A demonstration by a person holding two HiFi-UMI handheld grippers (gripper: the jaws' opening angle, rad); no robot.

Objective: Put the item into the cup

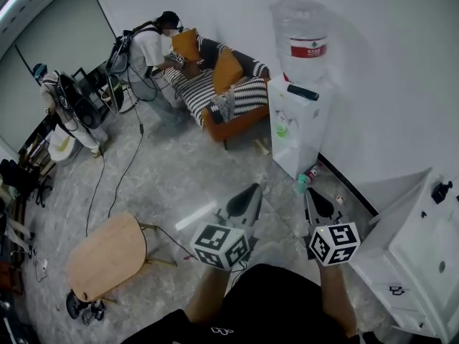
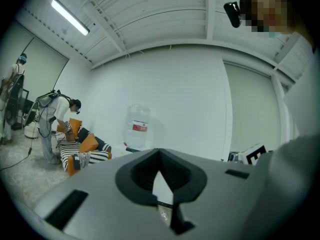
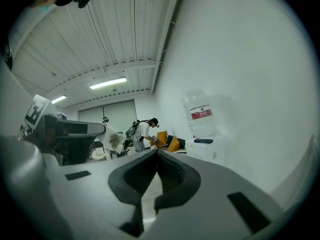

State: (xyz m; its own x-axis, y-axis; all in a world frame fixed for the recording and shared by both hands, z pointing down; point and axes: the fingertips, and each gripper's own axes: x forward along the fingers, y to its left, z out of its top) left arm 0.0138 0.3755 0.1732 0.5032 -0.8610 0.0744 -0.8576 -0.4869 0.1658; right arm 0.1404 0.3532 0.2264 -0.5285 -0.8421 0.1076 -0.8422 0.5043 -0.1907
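My left gripper [image 1: 251,190] and right gripper [image 1: 310,193] are held side by side over the marbled floor, pointing toward a white water dispenser [image 1: 295,124]. In the left gripper view the left gripper [image 2: 159,152] is shut, tips meeting, with nothing between them. The right gripper [image 3: 157,152] is shut and empty too. A small green cup-like thing [image 1: 281,130] sits in the dispenser's tap recess. A teal object [image 1: 303,183] stands on the floor by the dispenser's foot; I cannot tell what it is. I see no item held.
An orange sofa with striped cushions [image 1: 222,92] stands at the far wall, a person [image 1: 152,52] bending over it. Another person [image 1: 63,110] is at the left. A small wooden table [image 1: 106,255] is at lower left, white cabinets [image 1: 412,253] at right. Cables cross the floor.
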